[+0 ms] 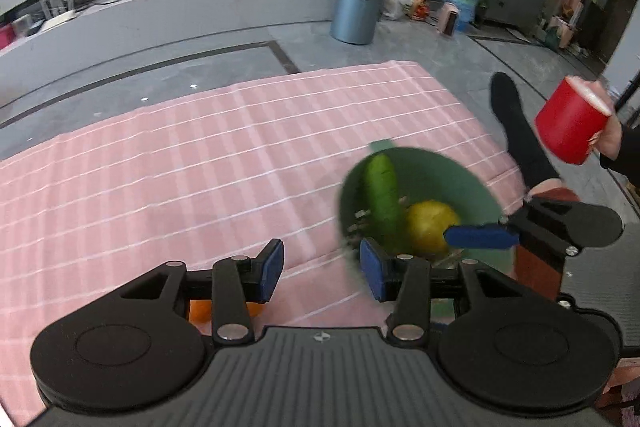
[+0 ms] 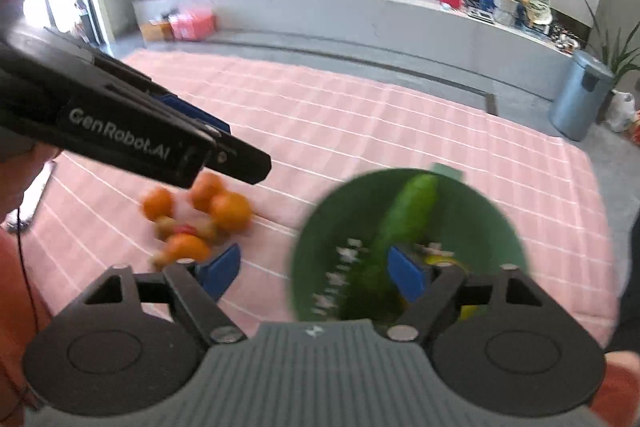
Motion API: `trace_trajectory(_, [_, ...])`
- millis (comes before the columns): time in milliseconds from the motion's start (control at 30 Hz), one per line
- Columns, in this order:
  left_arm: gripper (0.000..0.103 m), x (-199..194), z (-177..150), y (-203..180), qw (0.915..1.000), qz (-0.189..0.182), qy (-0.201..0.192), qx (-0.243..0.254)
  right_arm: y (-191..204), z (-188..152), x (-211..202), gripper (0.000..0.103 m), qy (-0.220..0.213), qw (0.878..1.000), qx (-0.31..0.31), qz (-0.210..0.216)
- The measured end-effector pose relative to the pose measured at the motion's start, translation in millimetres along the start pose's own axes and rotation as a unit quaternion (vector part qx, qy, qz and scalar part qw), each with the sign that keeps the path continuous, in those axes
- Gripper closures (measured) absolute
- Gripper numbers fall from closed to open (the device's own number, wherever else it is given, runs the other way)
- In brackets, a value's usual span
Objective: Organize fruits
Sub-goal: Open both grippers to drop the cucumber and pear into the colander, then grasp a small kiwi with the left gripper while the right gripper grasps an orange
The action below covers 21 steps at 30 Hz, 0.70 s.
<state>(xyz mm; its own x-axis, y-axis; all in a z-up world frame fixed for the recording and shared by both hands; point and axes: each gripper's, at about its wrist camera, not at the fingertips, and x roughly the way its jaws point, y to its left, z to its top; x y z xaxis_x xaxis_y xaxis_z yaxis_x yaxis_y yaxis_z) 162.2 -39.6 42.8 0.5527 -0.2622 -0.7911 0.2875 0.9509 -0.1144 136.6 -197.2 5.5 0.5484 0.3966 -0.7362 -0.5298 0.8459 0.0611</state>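
My left claw (image 1: 322,271) is spread, its blue pads (image 1: 273,267) apart with only the pink checked cloth (image 1: 168,163) showing between them; nothing is pinched. My right claw (image 2: 314,273) is spread too and grips nothing, with one pad above the cloth and the other above the bowl's inside. In the left wrist view I see the right claw's blue fingertip (image 1: 480,235) reaching in from the right over the green bowl (image 1: 452,179).

The bowl sits on the cloth just beyond both claws. Inside it a cucumber (image 1: 382,191) leans against the far wall and a yellow fruit (image 1: 430,227) lies beside it. Through the right wrist view a cluster of oranges (image 2: 230,211) and smaller blurred fruit lies on the cloth left of the bowl, under the left gripper's black body (image 2: 132,139).

Further out, a hand (image 1: 610,137) holds a red cup (image 1: 570,121) at the right edge, near a foot in a dark sock (image 1: 520,131). Beyond the cloth a grey bin (image 1: 358,5) stands on the floor.
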Motion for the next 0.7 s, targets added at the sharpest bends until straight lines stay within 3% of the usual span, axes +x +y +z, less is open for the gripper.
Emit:
trace_trajectory(233, [0.05, -15, -48, 41, 0.9989, 0.022, 0.01, -0.04, 46, -15, 15, 0.039, -0.017, 0.999, 0.005, 0.046])
trace_trajectory(367, [0.053, -14, -75, 58, 0.9973, 0.01, 0.018, -0.071, 65, -20, 33, 0.046, -0.012, 0.999, -0.004, 0.053])
trace_trajectory(700, [0.061, 11, -119, 74, 0.9949, -0.003, 0.035, -0.095, 86, -29, 71, 0.054, 0.012, 0.995, -0.07, 0.065])
